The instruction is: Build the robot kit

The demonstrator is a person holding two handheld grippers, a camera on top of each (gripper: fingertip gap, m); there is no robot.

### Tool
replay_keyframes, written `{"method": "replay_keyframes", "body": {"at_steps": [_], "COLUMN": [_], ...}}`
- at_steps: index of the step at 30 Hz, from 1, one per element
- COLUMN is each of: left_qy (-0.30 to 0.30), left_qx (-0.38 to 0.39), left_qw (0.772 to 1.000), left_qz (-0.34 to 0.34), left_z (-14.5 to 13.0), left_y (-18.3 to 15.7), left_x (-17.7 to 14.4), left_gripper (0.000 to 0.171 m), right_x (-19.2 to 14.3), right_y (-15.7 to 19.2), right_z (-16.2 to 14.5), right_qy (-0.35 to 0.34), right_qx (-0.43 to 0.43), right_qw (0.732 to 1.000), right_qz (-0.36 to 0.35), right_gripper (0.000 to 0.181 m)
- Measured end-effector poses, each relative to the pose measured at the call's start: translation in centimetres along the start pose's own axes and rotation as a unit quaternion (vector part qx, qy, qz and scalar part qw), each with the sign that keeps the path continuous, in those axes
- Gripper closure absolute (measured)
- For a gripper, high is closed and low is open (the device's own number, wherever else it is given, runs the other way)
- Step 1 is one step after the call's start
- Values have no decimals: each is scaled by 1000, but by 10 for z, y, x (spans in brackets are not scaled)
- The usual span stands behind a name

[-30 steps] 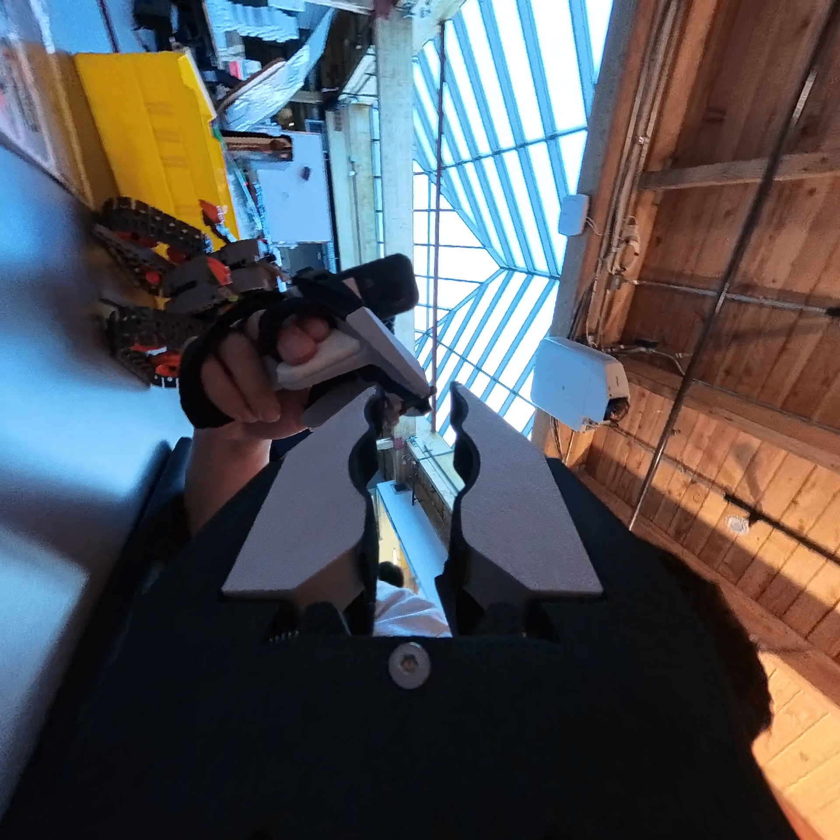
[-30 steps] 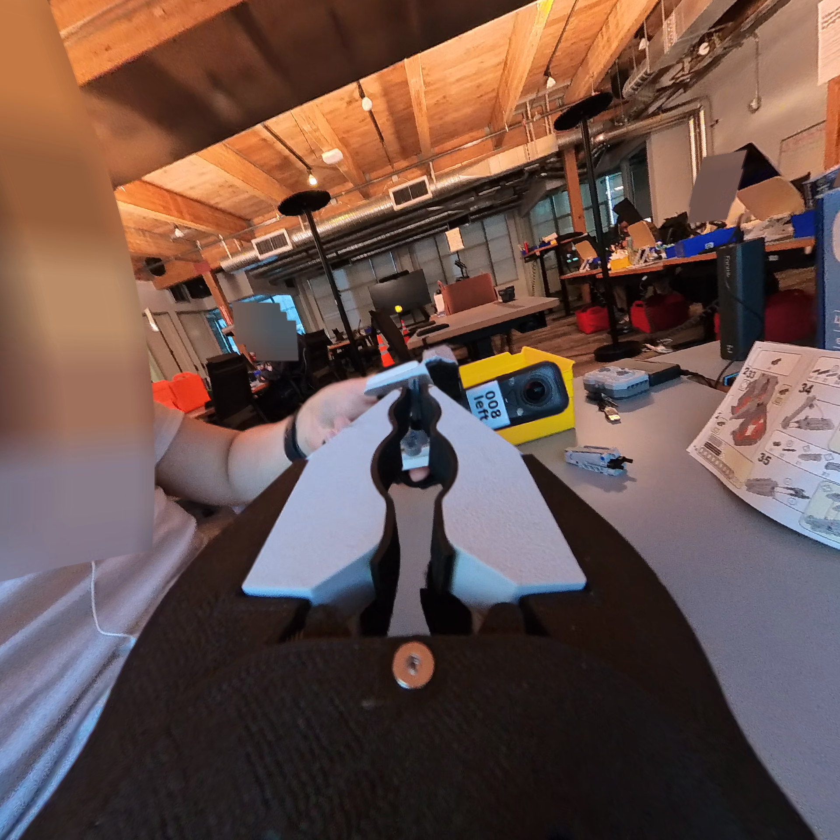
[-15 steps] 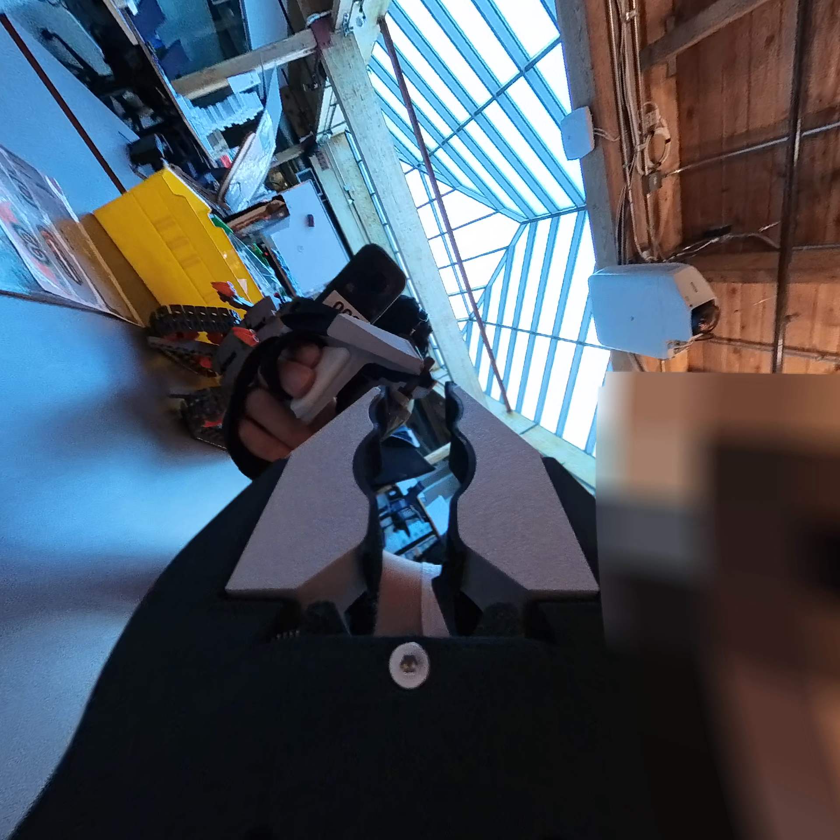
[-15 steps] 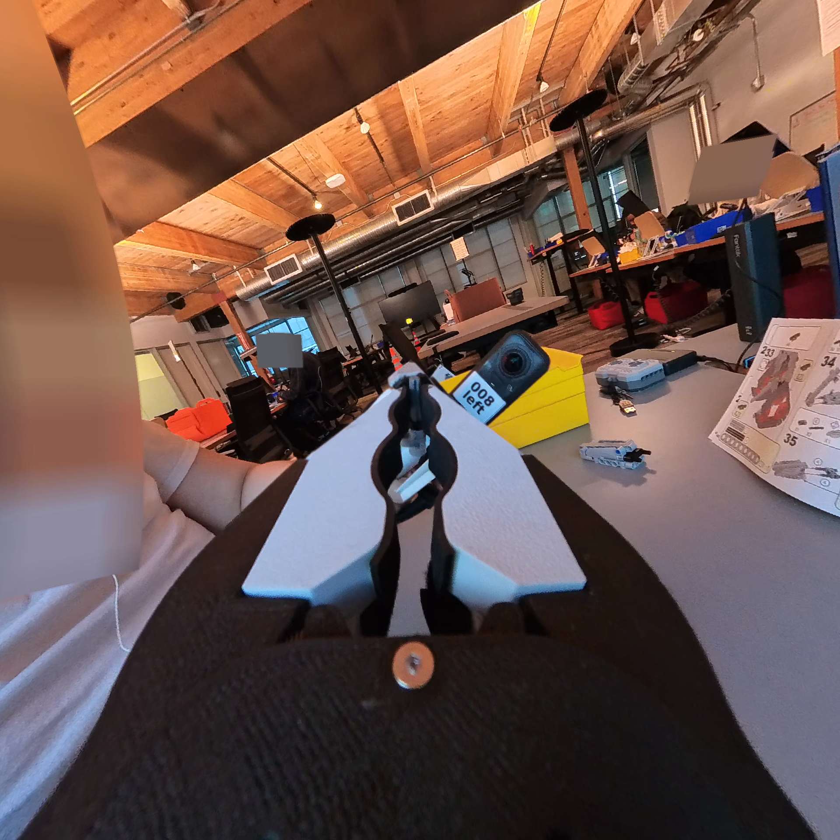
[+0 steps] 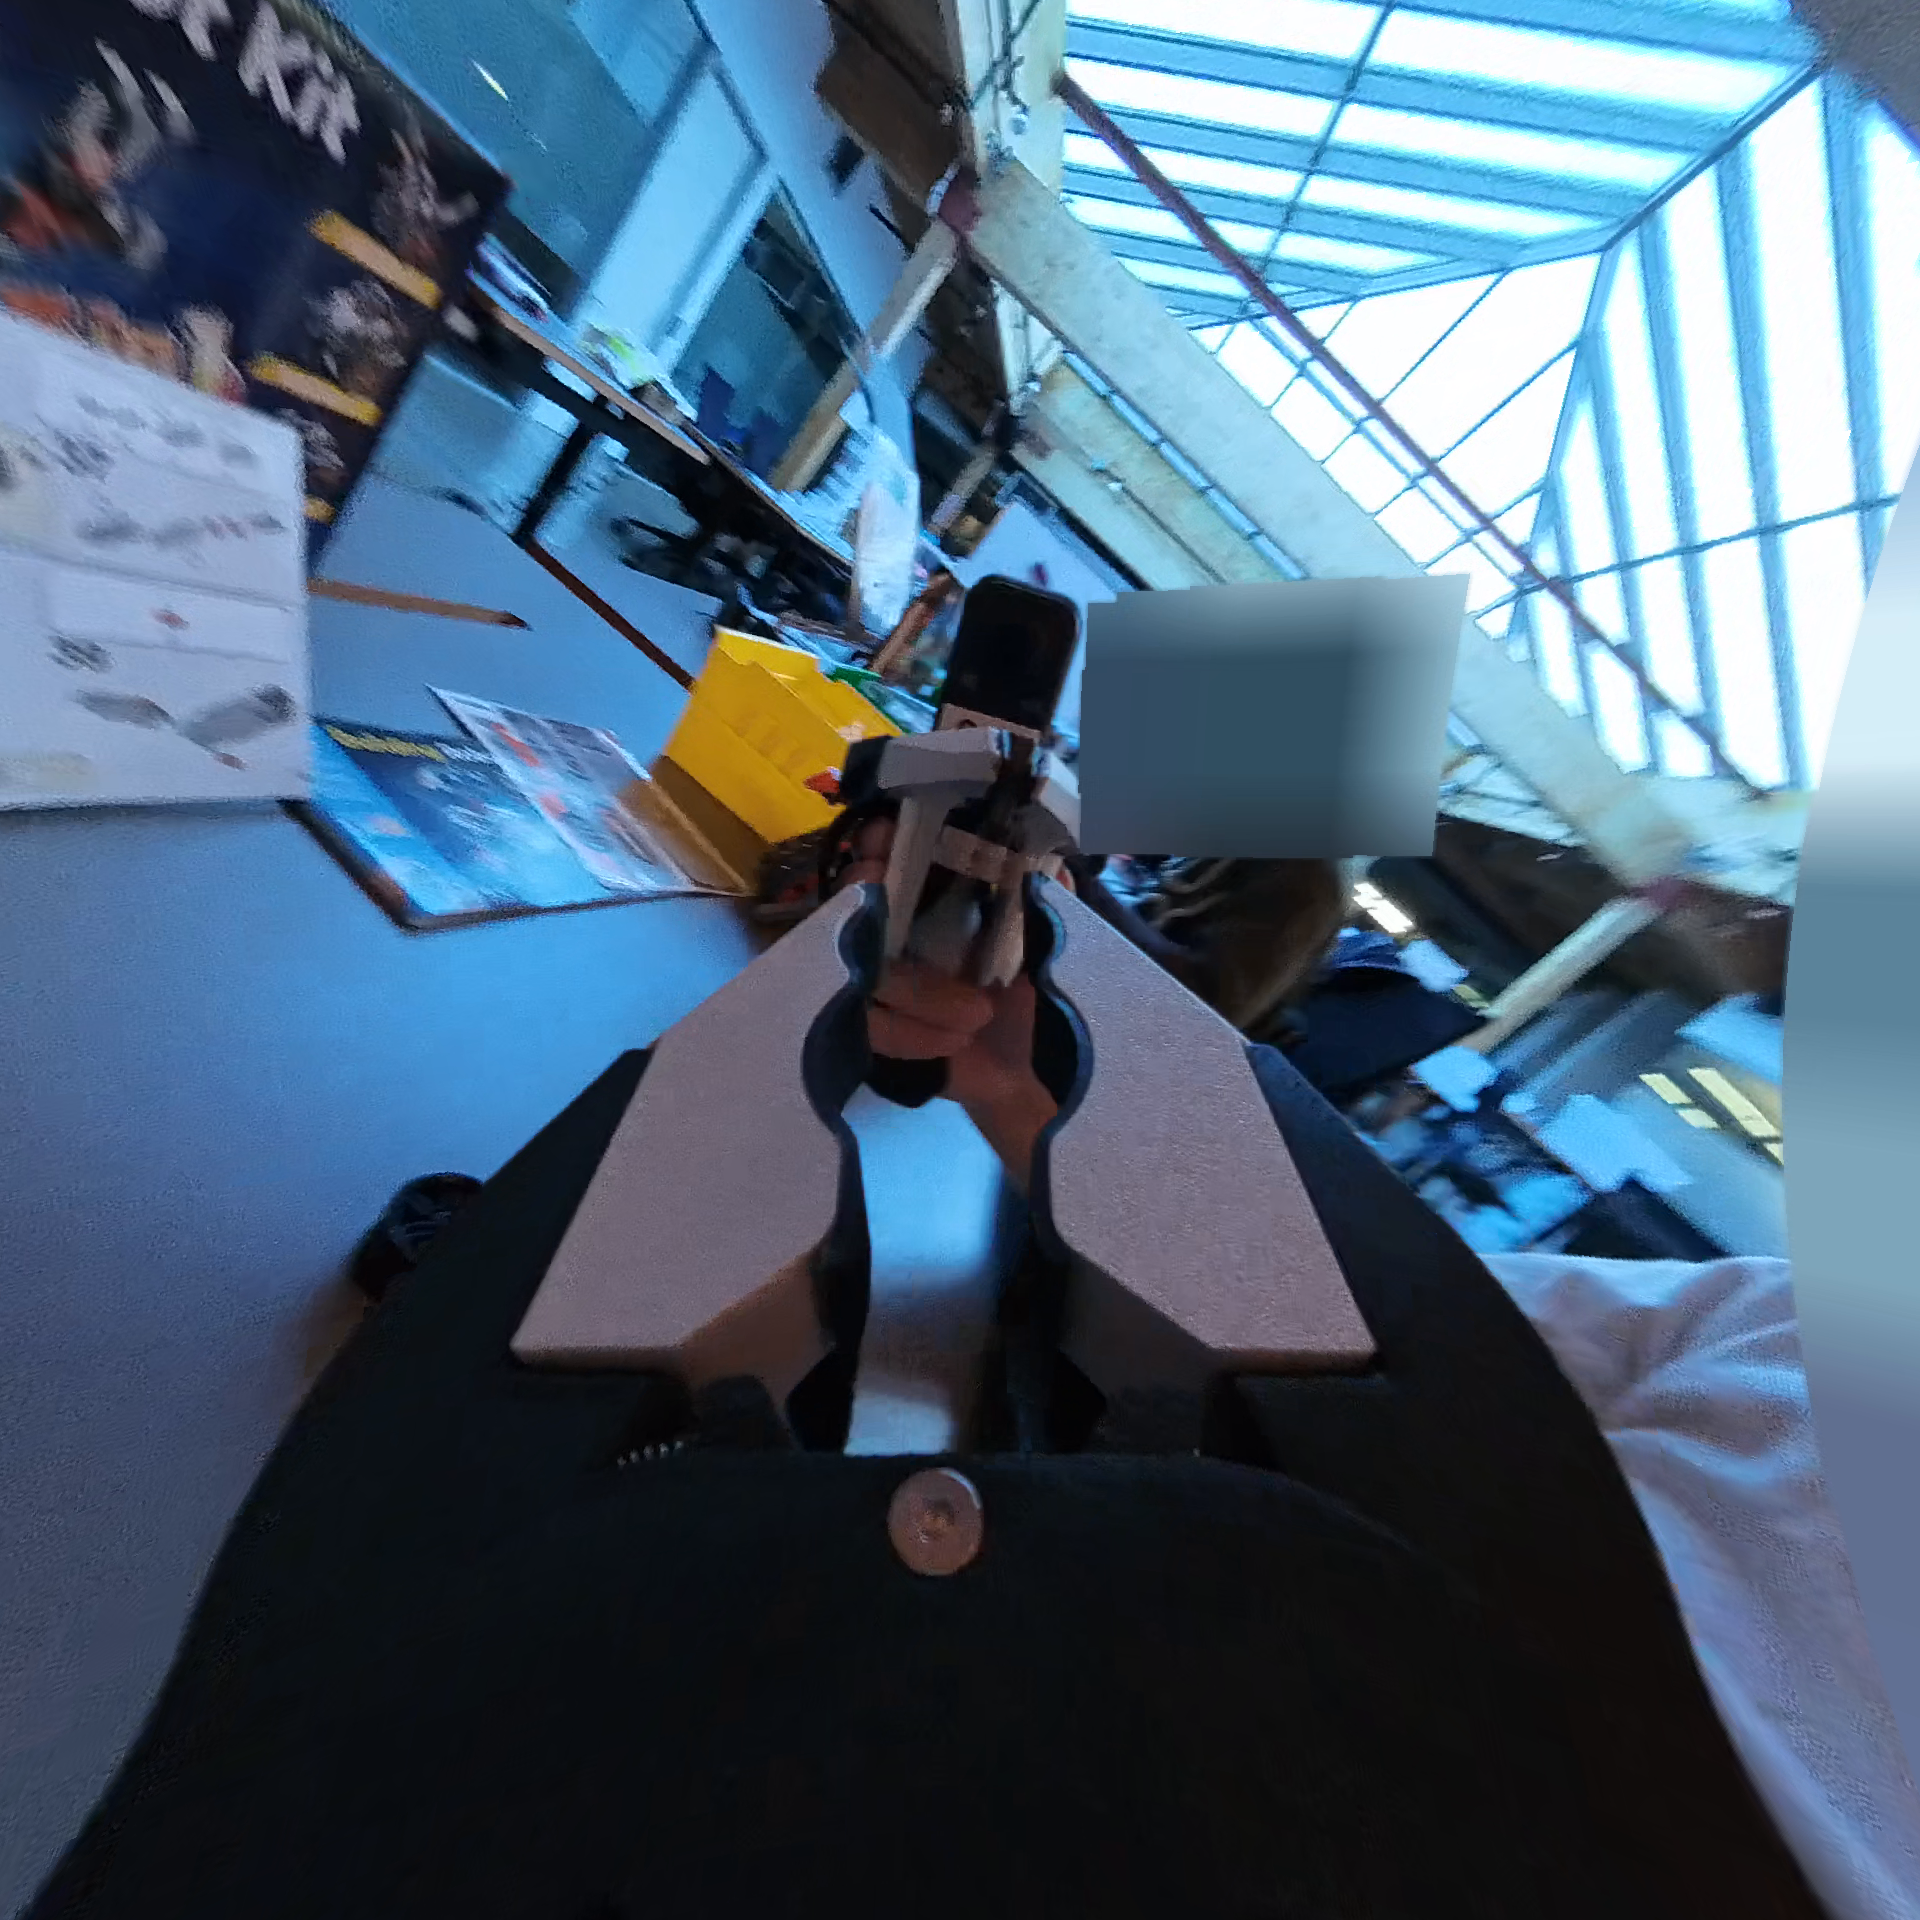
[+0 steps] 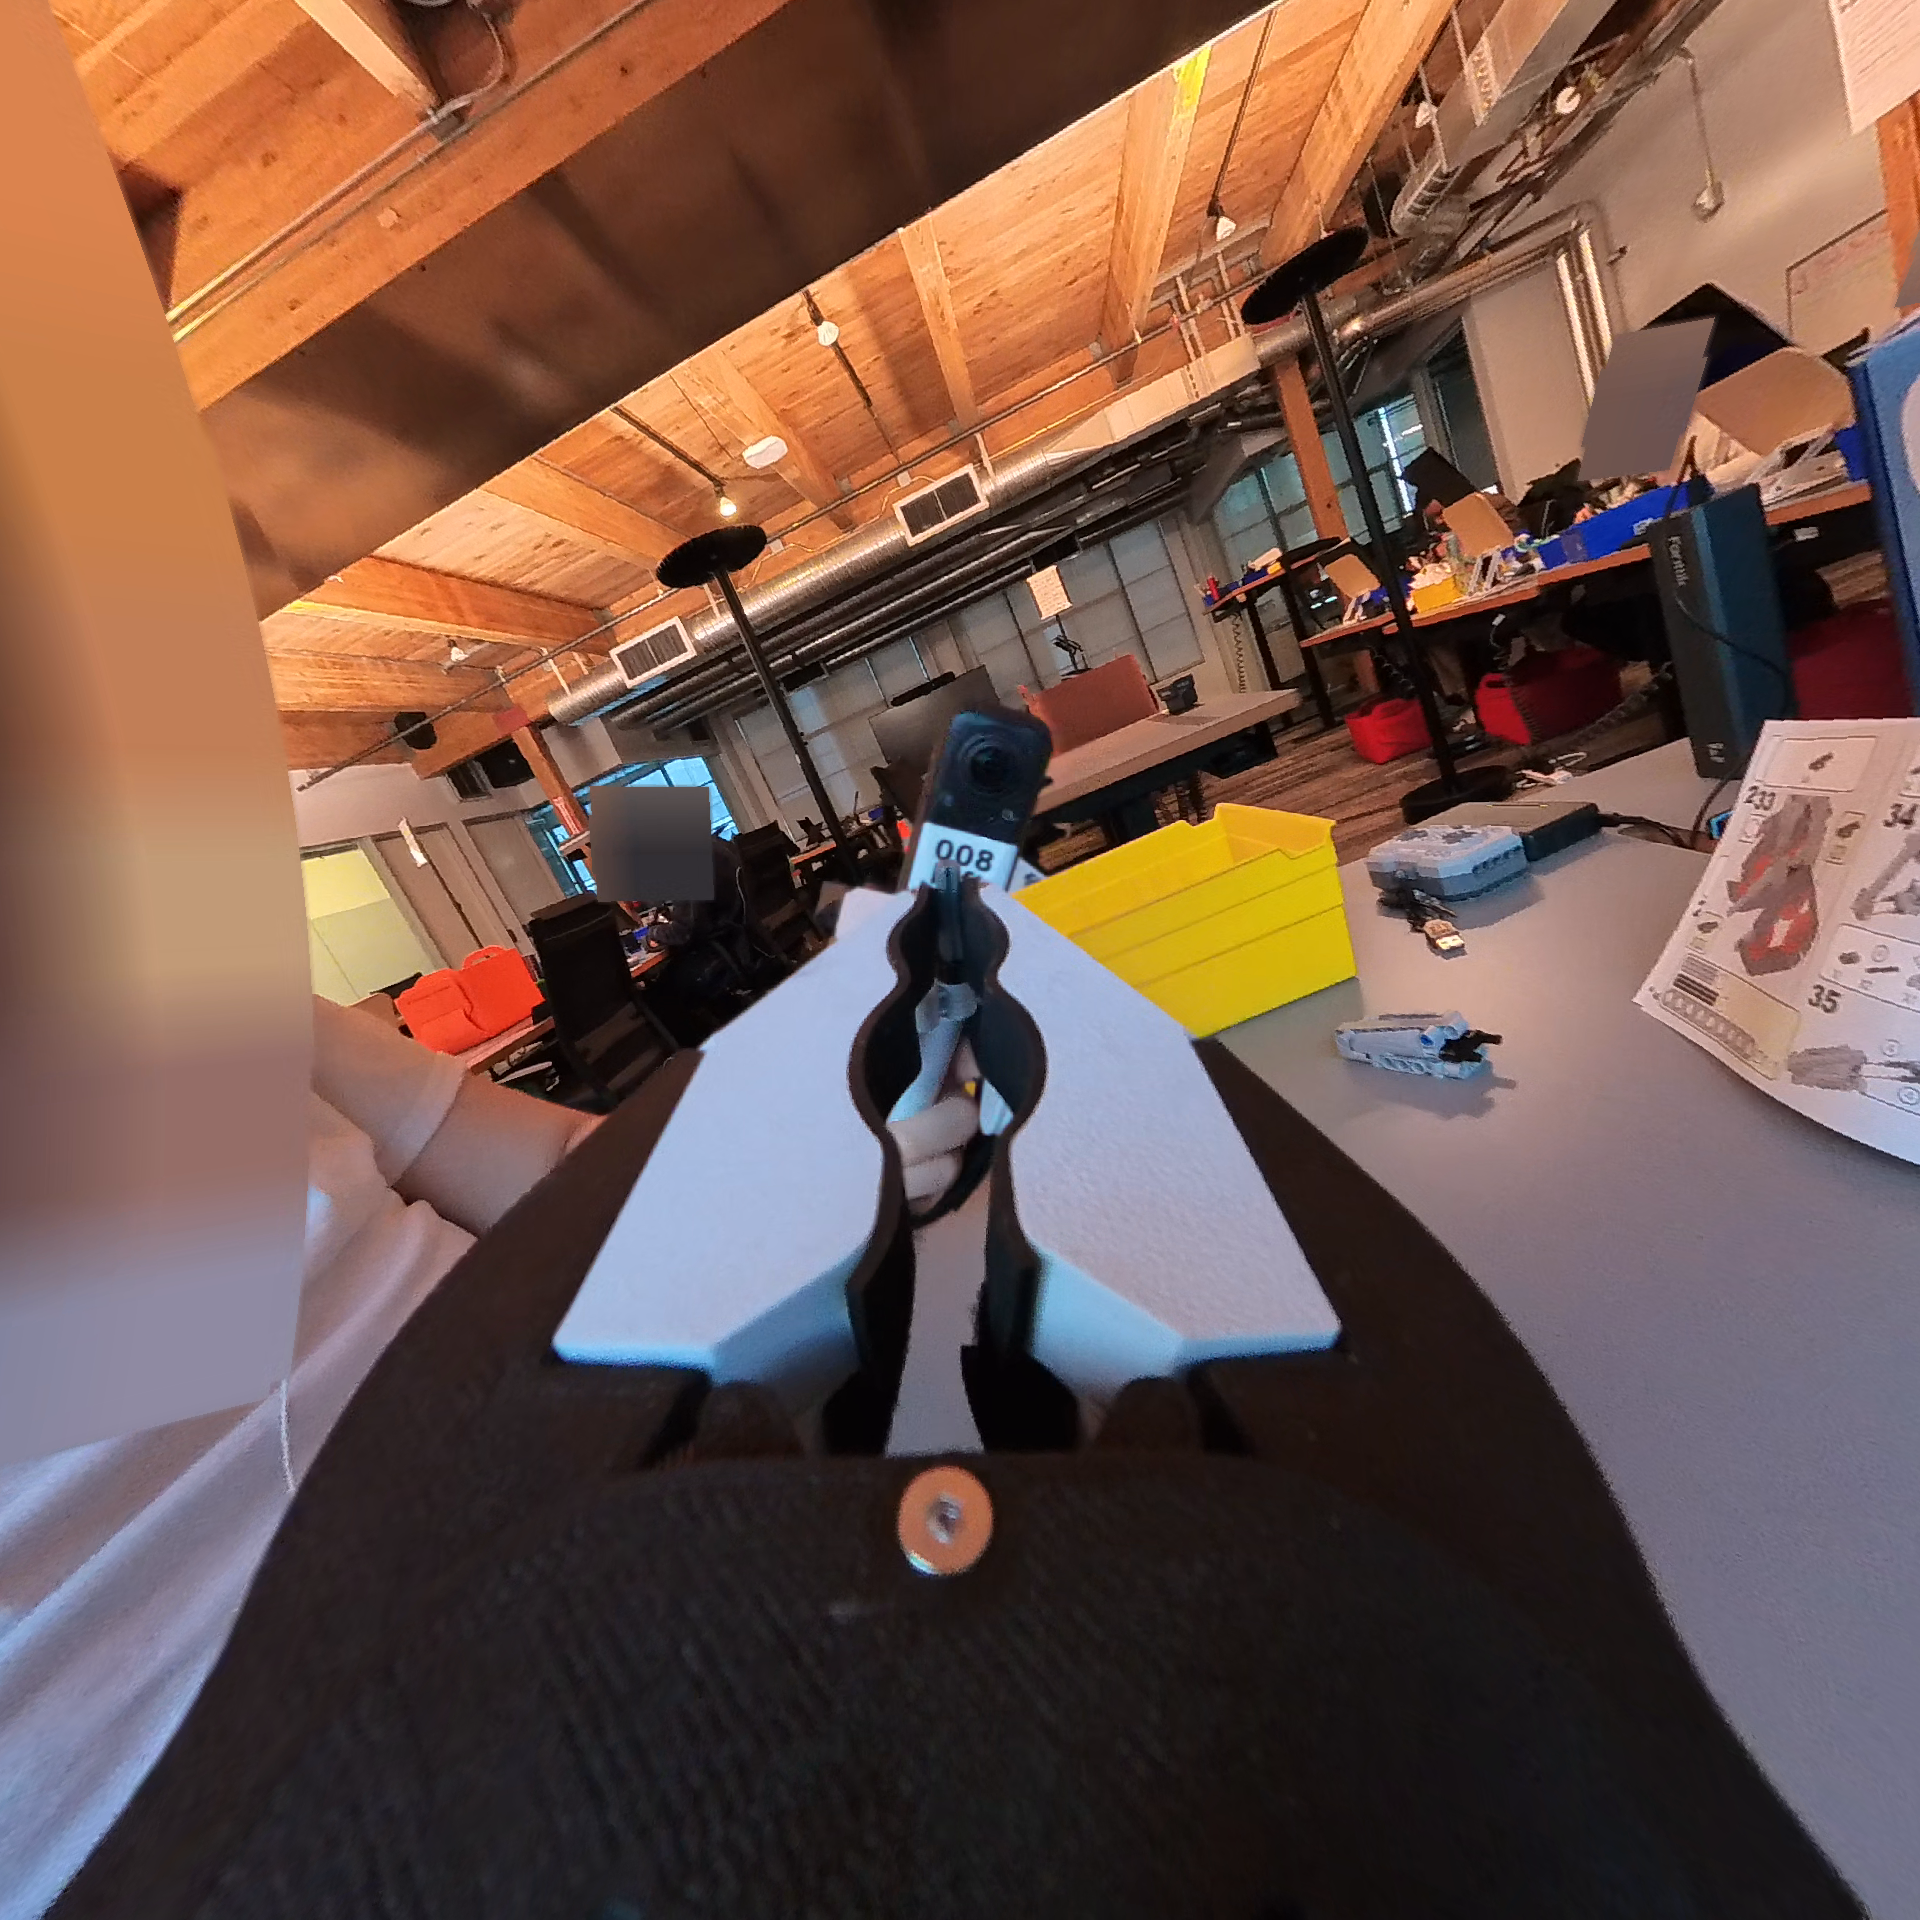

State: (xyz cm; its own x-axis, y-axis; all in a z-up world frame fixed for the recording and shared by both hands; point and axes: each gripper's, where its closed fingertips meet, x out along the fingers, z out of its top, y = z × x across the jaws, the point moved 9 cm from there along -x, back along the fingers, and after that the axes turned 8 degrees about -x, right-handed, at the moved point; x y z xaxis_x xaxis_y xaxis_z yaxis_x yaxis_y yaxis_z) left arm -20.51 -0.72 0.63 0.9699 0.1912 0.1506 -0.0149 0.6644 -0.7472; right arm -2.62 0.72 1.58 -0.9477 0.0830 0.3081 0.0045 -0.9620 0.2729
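white sticker on camera, printed booklet, writing withheld

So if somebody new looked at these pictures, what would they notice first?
Probably the two tongs pointing at each other in mid-air. The right tongs are pinched on a small grey toy piece, and the left tongs are open just in front of them. Behind, a bright yellow bin sits on the grey table, with a building-instructions sheet at the right.
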Motion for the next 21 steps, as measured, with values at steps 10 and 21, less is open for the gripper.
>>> {"method": "replay_keyframes", "body": {"at_steps": [10, 21], "left_qy": [-8, -32], "left_qx": [-307, -346], "left_qw": [943, 933], "left_qz": [-130, -98], "left_z": [-23, -25], "left_y": [8, 10], "left_x": [13, 12], "left_gripper": [149, 126], "right_x": [6, 4], "right_y": [10, 14], "right_z": [0, -3], "right_qy": [11, 95], "right_qx": [-34, -137], "right_qw": [999, 986], "right_qz": [31, 6], "right_gripper": [179, 178]}}
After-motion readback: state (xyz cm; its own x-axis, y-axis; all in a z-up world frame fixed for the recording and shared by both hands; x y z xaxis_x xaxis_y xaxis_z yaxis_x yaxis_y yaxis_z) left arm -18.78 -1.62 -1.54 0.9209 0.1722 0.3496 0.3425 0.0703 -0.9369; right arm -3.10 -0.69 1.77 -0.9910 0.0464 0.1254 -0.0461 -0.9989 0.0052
